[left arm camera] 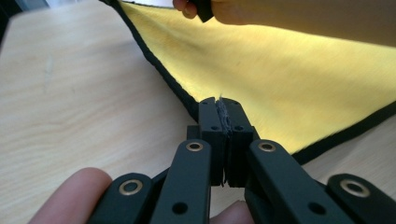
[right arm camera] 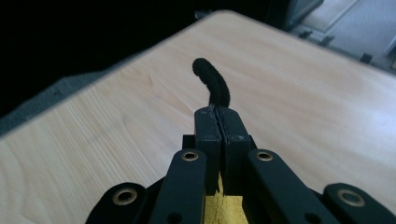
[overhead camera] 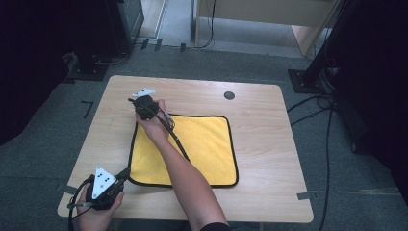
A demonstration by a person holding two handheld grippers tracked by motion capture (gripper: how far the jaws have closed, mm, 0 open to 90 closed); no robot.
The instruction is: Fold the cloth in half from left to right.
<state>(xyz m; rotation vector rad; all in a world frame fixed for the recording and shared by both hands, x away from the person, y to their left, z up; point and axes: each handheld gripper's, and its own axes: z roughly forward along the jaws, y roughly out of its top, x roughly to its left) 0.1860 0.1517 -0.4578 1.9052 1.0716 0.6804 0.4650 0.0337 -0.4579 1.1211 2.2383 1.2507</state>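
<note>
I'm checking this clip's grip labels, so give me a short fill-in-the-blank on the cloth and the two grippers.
1. The cloth on the table is ____ with a black edge.
2. The left gripper is shut on the cloth's ____ left corner, as the high view shows it.
3. The right gripper is shut on the cloth's ____ left corner.
4. Both grippers hold the cloth along its ____ side.

Missing words: yellow; near; far; left

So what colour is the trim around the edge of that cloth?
Black, running around the yellow cloth; the trim shows best in the left gripper view.
</note>
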